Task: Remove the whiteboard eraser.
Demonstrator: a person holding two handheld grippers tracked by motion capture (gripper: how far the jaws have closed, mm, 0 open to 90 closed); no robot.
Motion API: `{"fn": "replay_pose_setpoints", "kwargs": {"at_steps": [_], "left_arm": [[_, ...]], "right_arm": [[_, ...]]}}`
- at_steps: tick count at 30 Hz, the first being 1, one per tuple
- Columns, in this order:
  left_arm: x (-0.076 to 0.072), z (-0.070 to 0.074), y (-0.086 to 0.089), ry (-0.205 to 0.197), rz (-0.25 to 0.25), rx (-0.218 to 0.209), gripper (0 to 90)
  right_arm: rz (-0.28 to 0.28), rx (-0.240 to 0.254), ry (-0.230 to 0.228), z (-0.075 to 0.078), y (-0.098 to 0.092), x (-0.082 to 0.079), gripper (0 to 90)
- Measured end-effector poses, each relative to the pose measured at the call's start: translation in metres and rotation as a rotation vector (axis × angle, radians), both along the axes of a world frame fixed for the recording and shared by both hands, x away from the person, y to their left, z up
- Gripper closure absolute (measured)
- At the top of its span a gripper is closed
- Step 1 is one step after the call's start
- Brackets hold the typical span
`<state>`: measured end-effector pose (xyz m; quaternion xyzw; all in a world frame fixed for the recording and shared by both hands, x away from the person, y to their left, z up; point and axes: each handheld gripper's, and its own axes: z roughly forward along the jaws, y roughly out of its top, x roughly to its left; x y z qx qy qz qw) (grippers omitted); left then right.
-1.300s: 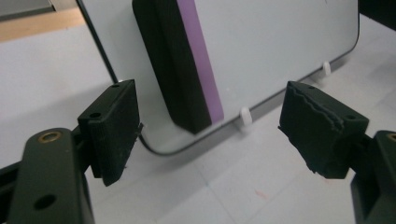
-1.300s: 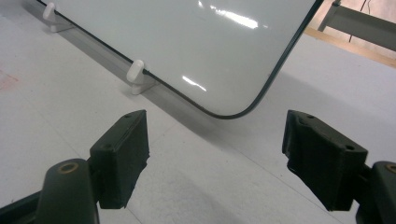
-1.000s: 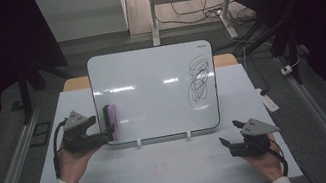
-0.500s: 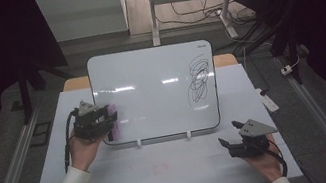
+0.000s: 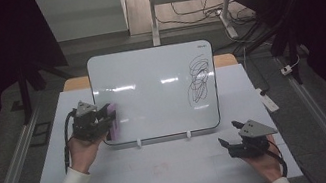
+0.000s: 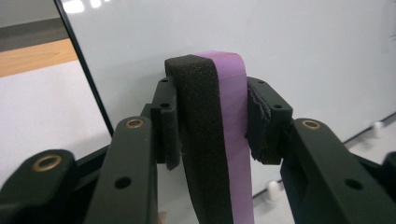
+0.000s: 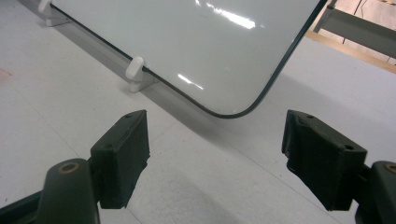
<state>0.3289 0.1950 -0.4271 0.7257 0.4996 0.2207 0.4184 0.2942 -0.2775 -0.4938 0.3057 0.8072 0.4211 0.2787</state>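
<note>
A white whiteboard (image 5: 151, 93) stands upright on the white table (image 5: 175, 170), with black scribbles (image 5: 199, 77) at its right side. A purple eraser (image 5: 112, 123) with a black felt face rests against the board's lower left corner. My left gripper (image 5: 105, 122) has just been closing and is now shut on it. In the left gripper view both pads press the eraser (image 6: 219, 140), felt to the left and purple to the right, between my left gripper's (image 6: 212, 116) jaws. My right gripper (image 5: 228, 143) is low on the table at the front right, open with nothing in it (image 7: 217, 154), facing the board's lower right corner (image 7: 224, 112).
Two small white feet (image 5: 138, 143) hold the board's bottom edge. A white tag-like object (image 5: 269, 102) lies at the table's right edge. A faint red mark (image 5: 159, 167) shows on the table in front of the board. Cables run across the floor behind.
My left gripper moved right onto the eraser at the board's lower left and its jaws closed on it. The right hand has stayed where it was.
</note>
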Motion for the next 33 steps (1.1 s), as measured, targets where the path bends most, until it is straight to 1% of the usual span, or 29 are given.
{"fn": "replay_pose_setpoints", "kwargs": {"at_steps": [5, 9, 10, 11, 12, 13, 15, 17, 20, 23, 24, 26, 27, 29, 30, 31, 32, 33], "left_arm": [[-0.008, 0.006, -0.002, -0.006, -0.045, -0.037, 59.6], [-0.012, 0.008, -0.007, -0.014, -0.092, -0.062, 59.6], [-0.014, 0.009, -0.009, -0.017, -0.116, -0.073, 59.6], [-0.014, 0.009, -0.009, -0.017, -0.116, -0.073, 59.6], [-0.016, 0.010, -0.010, -0.014, -0.142, -0.091, 59.6], [-0.016, 0.010, -0.010, -0.014, -0.142, -0.091, 59.6], [-0.017, 0.011, -0.012, -0.009, -0.163, -0.105, 59.6], [-0.018, 0.011, -0.014, -0.005, -0.194, -0.122, 59.6], [-0.019, 0.011, -0.017, -0.007, -0.208, -0.123, 59.6], [-0.021, 0.011, -0.022, -0.003, -0.241, -0.140, 59.6], [-0.021, 0.011, -0.022, -0.003, -0.241, -0.140, 59.7], [-0.022, 0.011, -0.028, -0.004, -0.262, -0.142, 59.7], [-0.022, 0.011, -0.028, -0.004, -0.262, -0.142, 59.7], [-0.022, 0.010, -0.033, -0.002, -0.279, -0.138, 59.6], [-0.021, 0.010, -0.040, 0.000, -0.296, -0.136, 59.7], [-0.021, 0.010, -0.040, 0.000, -0.296, -0.136, 59.7], [-0.020, 0.010, -0.044, 0.000, -0.307, -0.141, 59.6], [-0.018, 0.010, -0.053, 0.000, -0.327, -0.145, 59.7]], "right_arm": [[0.002, 0.001, 0.000, 0.000, 0.000, 0.000, 22.7], [0.001, 0.014, 0.004, -0.001, 0.000, 0.000, 22.7], [0.001, 0.017, 0.005, -0.001, 0.000, 0.000, 22.7], [-0.002, 0.020, 0.005, -0.001, -0.001, 0.000, 22.7], [-0.001, 0.022, 0.006, -0.001, -0.001, 0.000, 22.7], [-0.002, 0.023, 0.005, -0.001, -0.001, 0.000, 22.7], [-0.001, 0.024, 0.001, -0.001, -0.002, 0.000, 22.7], [-0.001, 0.030, 0.000, -0.001, -0.002, 0.000, 22.6], [-0.007, 0.035, -0.002, -0.002, -0.002, 0.000, 22.5], [-0.010, 0.039, -0.002, -0.002, -0.002, 0.000, 22.5], [-0.008, 0.041, -0.004, -0.002, -0.002, 0.000, 22.4], [-0.007, 0.049, -0.004, -0.001, -0.001, -0.001, 22.3], [-0.007, 0.049, -0.004, -0.001, -0.001, -0.001, 22.3], [-0.006, 0.059, -0.005, 0.000, -0.001, -0.002, 21.9], [-0.007, 0.065, -0.006, 0.001, -0.001, -0.002, 21.9], [-0.006, 0.068, -0.011, 0.002, 0.000, -0.003, 21.8], [-0.006, 0.071, -0.013, 0.003, 0.000, -0.003, 21.8], [-0.004, 0.071, -0.013, 0.004, 0.000, -0.004, 21.8]]}}
